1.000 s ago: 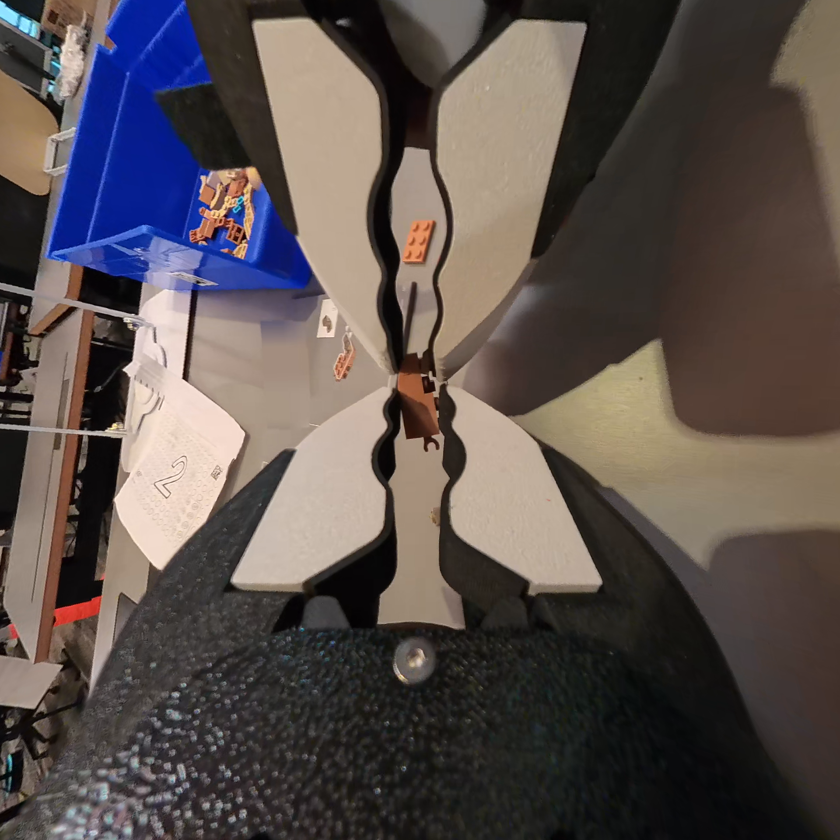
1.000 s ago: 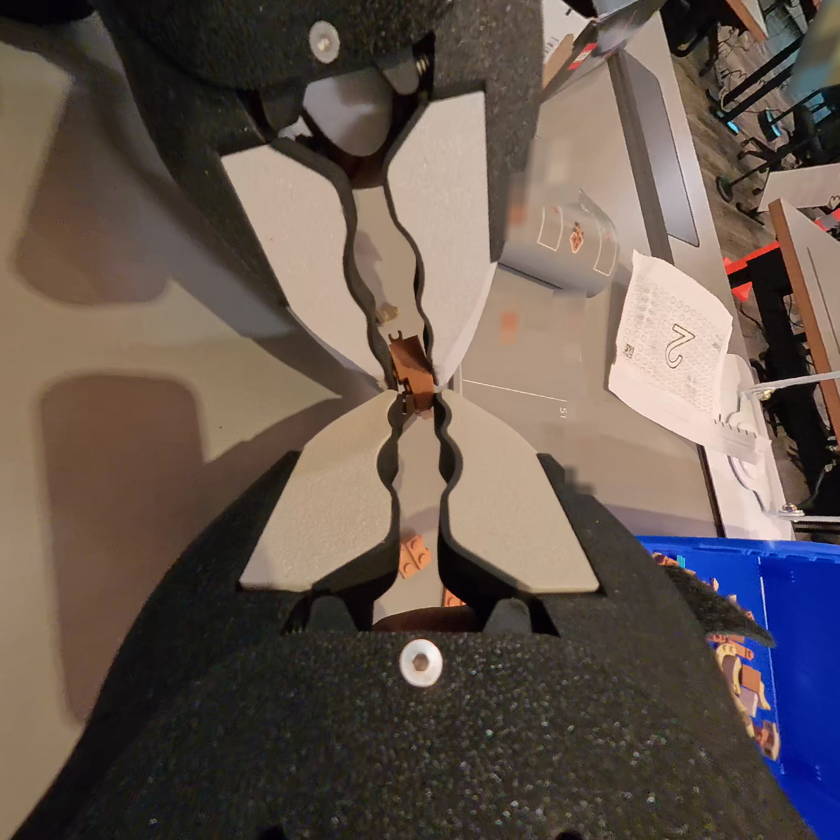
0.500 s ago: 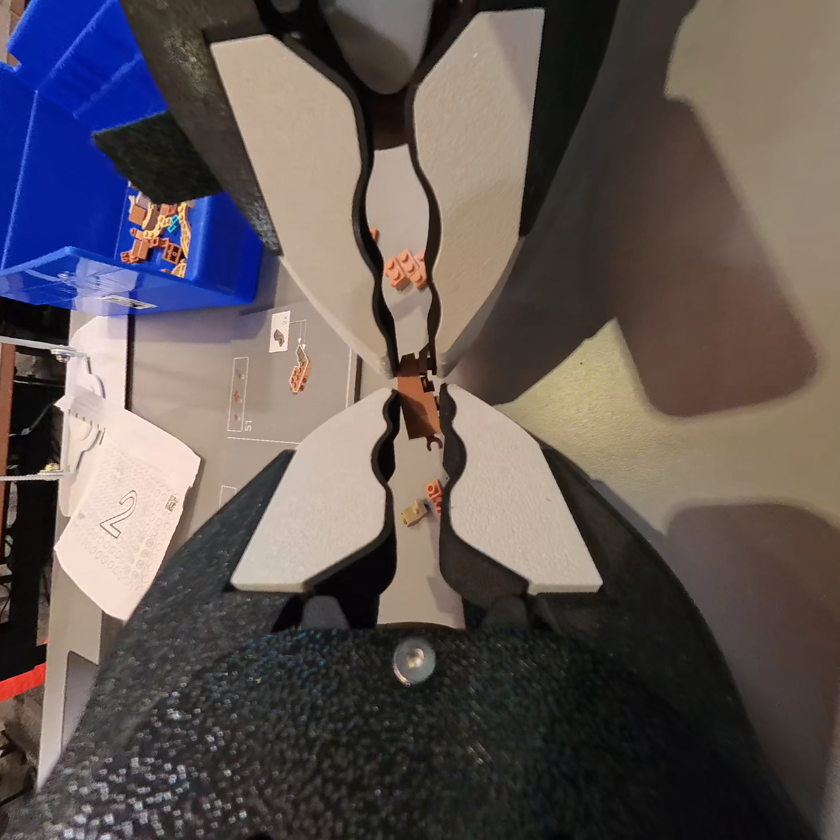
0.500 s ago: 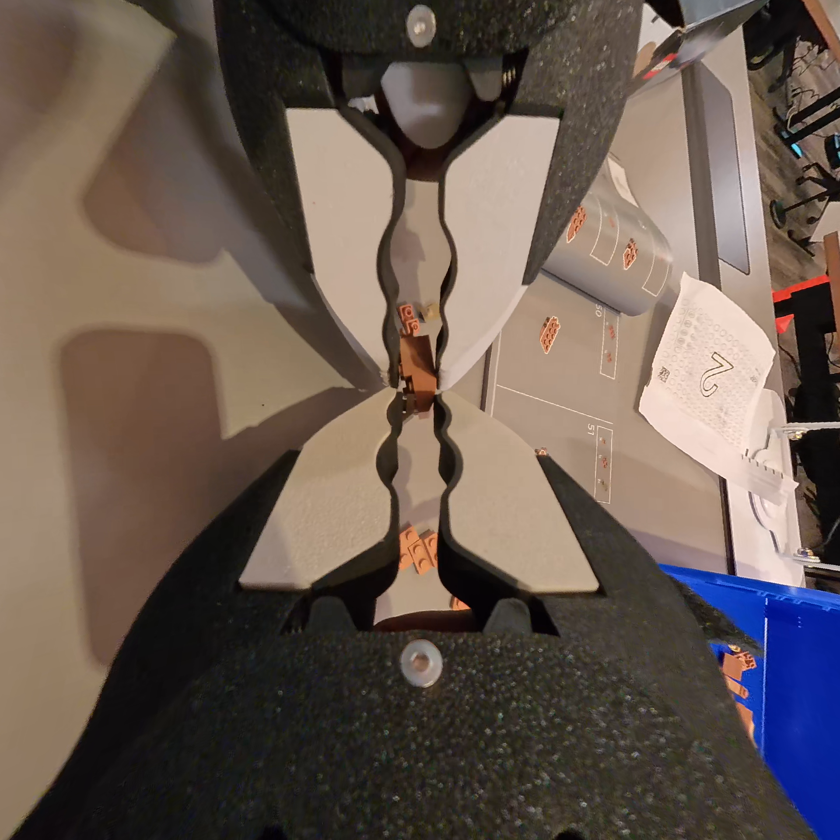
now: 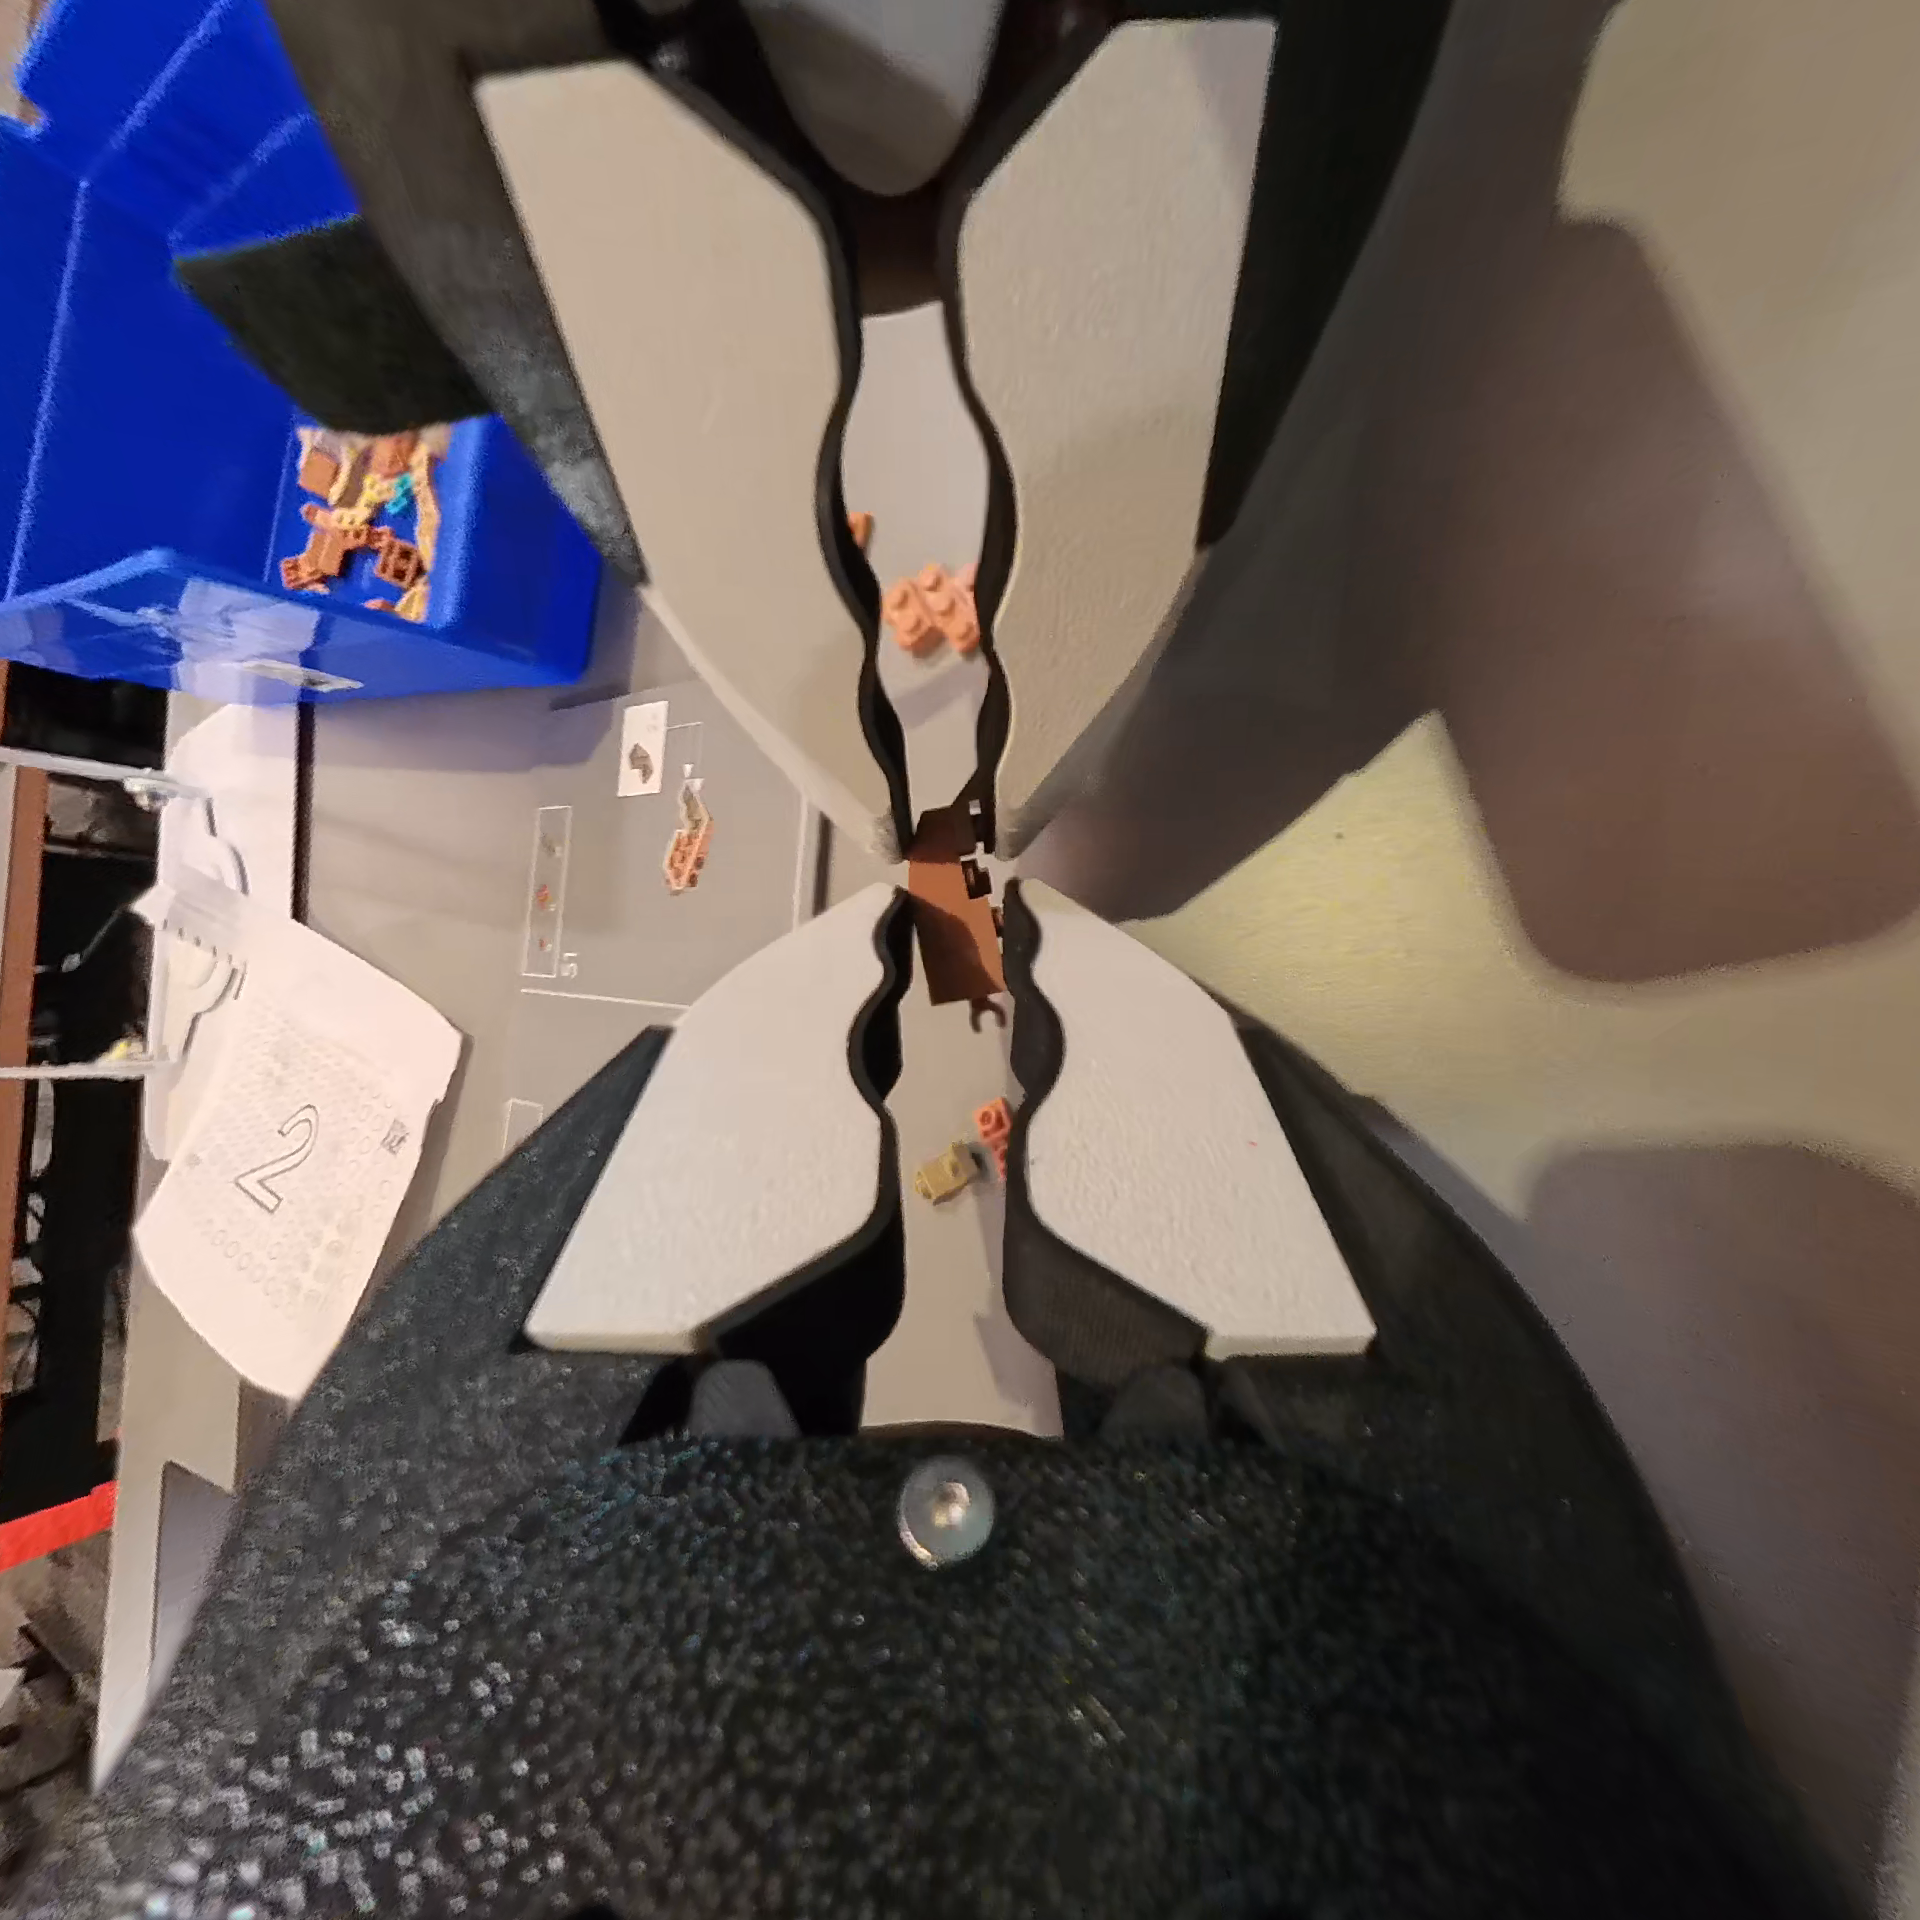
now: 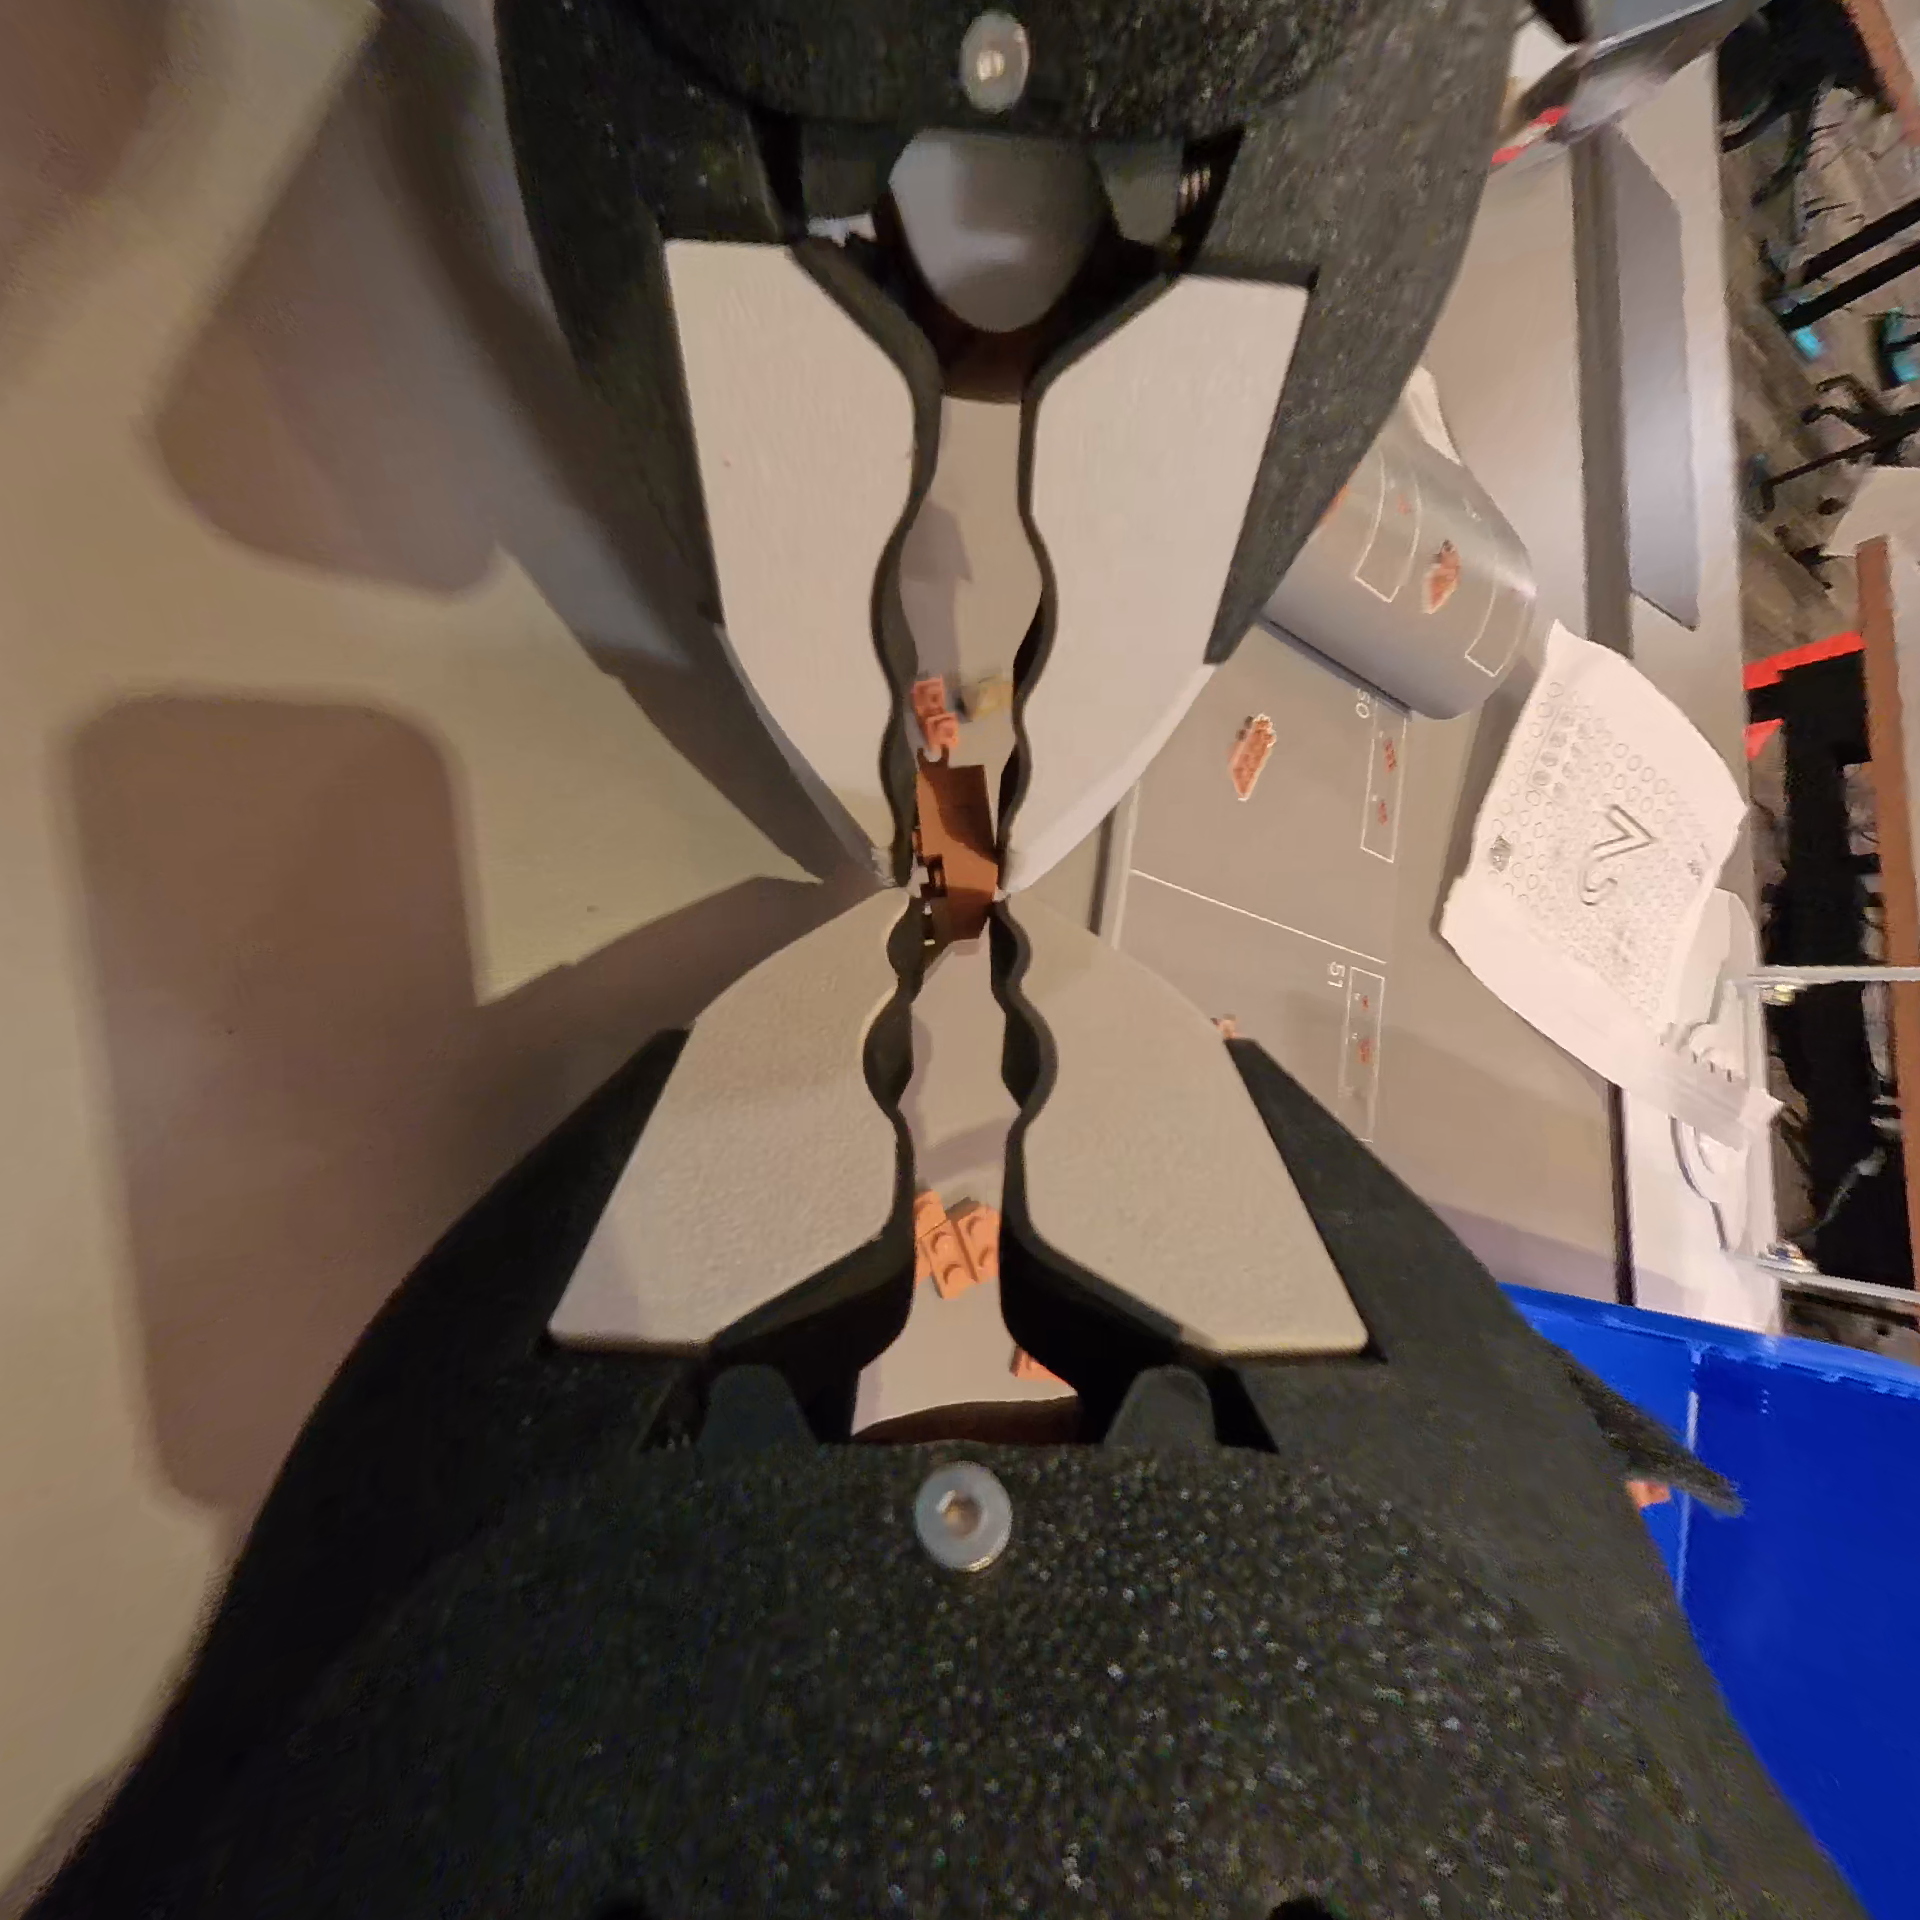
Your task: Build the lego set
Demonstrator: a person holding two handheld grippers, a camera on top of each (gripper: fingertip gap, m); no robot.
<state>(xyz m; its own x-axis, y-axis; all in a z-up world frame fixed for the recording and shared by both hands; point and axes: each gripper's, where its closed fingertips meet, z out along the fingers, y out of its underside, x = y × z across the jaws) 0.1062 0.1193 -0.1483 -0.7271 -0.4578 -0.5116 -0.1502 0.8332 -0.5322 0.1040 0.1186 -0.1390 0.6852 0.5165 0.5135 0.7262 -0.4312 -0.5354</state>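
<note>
My two grippers meet tip to tip above a grey table. My left gripper (image 5: 951, 906) is shut on a brown brick piece (image 5: 956, 935) with a small black clip at its edge. The piece runs back between the left gripper's pads. In the left wrist view my right gripper (image 5: 940, 831) comes in from the top, and its fingertips close on the far end of the same piece. In the right wrist view my right gripper (image 6: 945, 914) pinches the near end of the brown piece (image 6: 956, 831). The rest of it sits between the left gripper's pads above.
Loose orange bricks (image 5: 930, 613) (image 6: 951, 1257) and a tan piece (image 5: 945, 1174) lie on the table below. A blue bin (image 5: 156, 436) (image 6: 1818, 1558) holds several brown parts. An open grey instruction booklet (image 5: 623, 831) (image 6: 1299, 831) and a white numbered bag (image 5: 281, 1174) (image 6: 1590, 852) lie beside it. Less than 4 cm separates the two grippers' tips.
Both grippers have moved together over the table, still joined on the brown piece. The loose orange and tan bricks have come into view beneath them. Neither grasp has changed.
</note>
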